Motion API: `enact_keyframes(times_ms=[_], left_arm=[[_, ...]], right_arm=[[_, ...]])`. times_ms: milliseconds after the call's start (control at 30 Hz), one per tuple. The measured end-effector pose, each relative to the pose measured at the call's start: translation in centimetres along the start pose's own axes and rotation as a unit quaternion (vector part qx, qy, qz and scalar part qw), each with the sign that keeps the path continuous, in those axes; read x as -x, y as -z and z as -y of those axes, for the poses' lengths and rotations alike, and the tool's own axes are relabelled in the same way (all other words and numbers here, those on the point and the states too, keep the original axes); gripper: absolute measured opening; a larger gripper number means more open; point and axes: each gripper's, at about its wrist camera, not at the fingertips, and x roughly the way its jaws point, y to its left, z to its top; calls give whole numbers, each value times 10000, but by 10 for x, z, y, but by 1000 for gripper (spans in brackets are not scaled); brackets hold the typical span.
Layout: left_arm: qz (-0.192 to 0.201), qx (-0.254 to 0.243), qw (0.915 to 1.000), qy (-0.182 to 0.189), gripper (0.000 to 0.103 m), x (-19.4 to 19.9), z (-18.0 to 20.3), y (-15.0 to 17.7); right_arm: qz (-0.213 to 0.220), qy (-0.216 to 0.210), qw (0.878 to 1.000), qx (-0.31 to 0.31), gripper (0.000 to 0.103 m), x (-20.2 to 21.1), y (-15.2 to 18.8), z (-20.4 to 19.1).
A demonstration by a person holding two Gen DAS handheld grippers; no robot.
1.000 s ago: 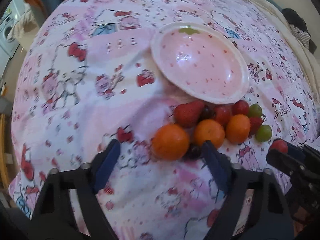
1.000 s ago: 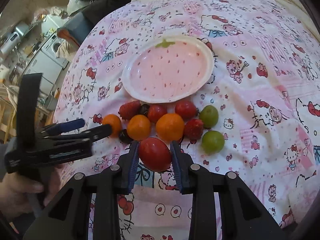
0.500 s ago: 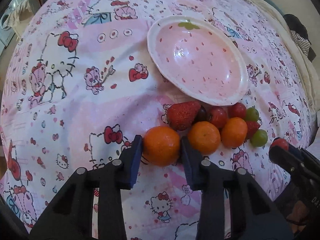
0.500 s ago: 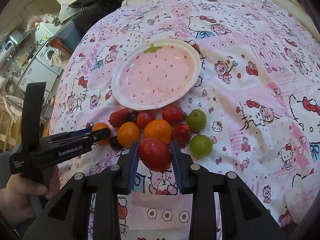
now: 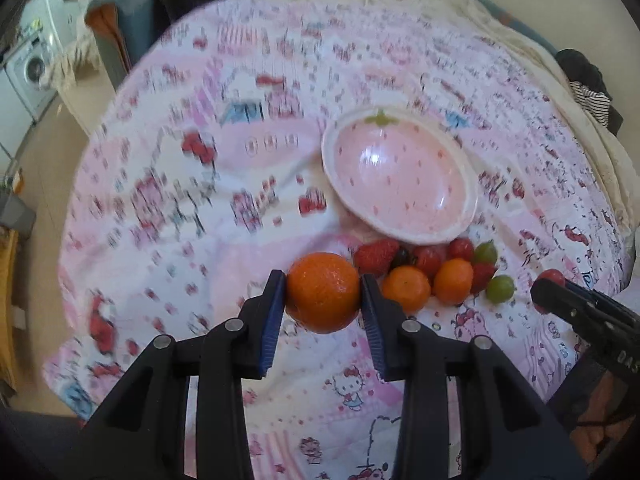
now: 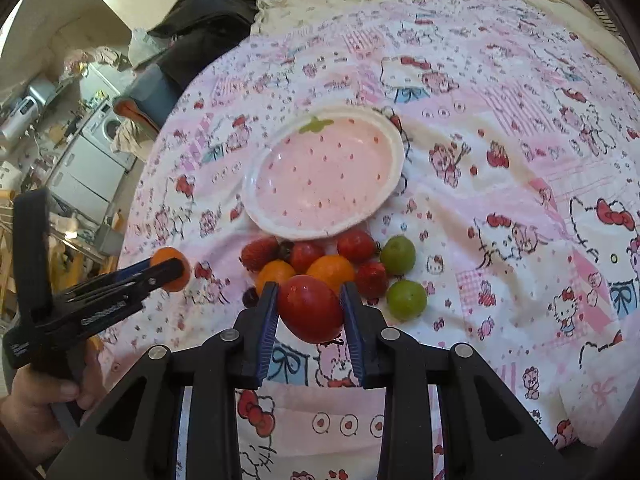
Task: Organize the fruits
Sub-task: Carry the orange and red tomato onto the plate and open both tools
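Left tool (image 5: 323,294), clamped on the orange (image 5: 324,291), hangs above the bed with the empty strawberry plate (image 5: 469,184) ahead and to its right, nearer than to the tomato-holding right tool (image 6: 309,307).

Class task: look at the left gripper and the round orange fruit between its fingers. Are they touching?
Touching. In the left wrist view, both blue pads of the left gripper press the sides of the round orange fruit, with no gap.
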Motion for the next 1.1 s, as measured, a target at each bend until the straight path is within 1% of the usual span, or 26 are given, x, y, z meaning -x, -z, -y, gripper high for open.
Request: enact_keyframes(times_ms=[100, 267, 467, 633, 867, 1000, 1100], left_arm=[[260, -81, 9996, -51, 33, 15, -4, -15], [348, -90, 9993, 73, 33, 18, -5, -45], [377, -172, 9990, 195, 33, 4, 6, -79], [396, -365, 9983, 206, 33, -14, 20, -95], [201, -609, 9978, 155, 33, -59, 36, -111], [69, -763, 9970, 119, 33, -87, 43, -115], [21, -842, 9964, 103, 34, -101, 45, -117]], right_arm=[[201, -65, 9997, -80, 33, 9, -9, 4], [469, -71, 9988, -143, 33, 17, -35, 14], [605, -94, 9980, -184, 33, 11, -74, 26], [577, -27, 9983, -54, 33, -5, -103, 33], [406, 16, 9992, 23, 33, -40, -135, 45], [176, -18, 9998, -71, 33, -66, -145, 54], [-29, -78, 9999, -60, 33, -86, -150, 58]])
